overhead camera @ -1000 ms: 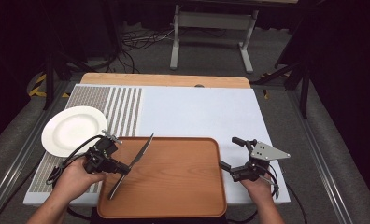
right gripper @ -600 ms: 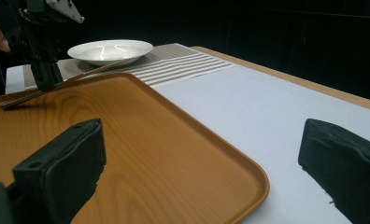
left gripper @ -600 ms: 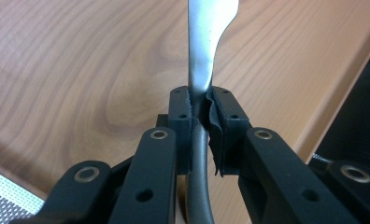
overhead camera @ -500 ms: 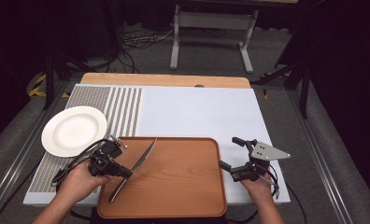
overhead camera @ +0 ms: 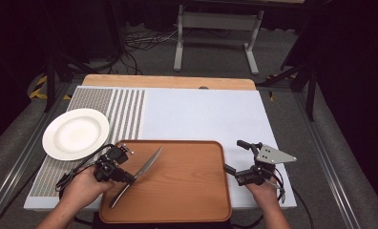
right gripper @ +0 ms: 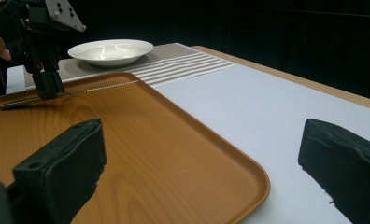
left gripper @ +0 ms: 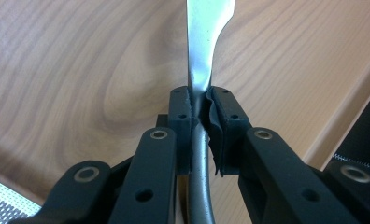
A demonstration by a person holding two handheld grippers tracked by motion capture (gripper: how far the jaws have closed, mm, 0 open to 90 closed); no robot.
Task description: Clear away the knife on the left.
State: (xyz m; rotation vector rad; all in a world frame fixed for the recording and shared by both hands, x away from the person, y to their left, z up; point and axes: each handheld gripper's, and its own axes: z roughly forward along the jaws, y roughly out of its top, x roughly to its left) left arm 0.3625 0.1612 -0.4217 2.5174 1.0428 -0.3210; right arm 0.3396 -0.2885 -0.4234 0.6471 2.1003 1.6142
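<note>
**Left gripper clamps knife over tray; right gripper idle, jaws wide**

Left hand [overhead camera: 82,188] comes in low, forearm angled inward, left gripper [overhead camera: 130,178] pointing toward the tray's [overhead camera: 187,191] middle. Its pads [left gripper: 181,121] are clenched on the knife [overhead camera: 138,175] at the neck where handle meets blade. Handle trails back toward the near tray edge; blade runs ahead of the fingertips, up and right, long axis diagonal. Left gripper view shows the pinch close up and the wood grain beneath. Right gripper [overhead camera: 232,157] sits just off the tray's right edge, jaws apart, nothing between them. Right gripper view shows the knife near-level above the tray. Plate [overhead camera: 76,133] beyond the left gripper.
</note>
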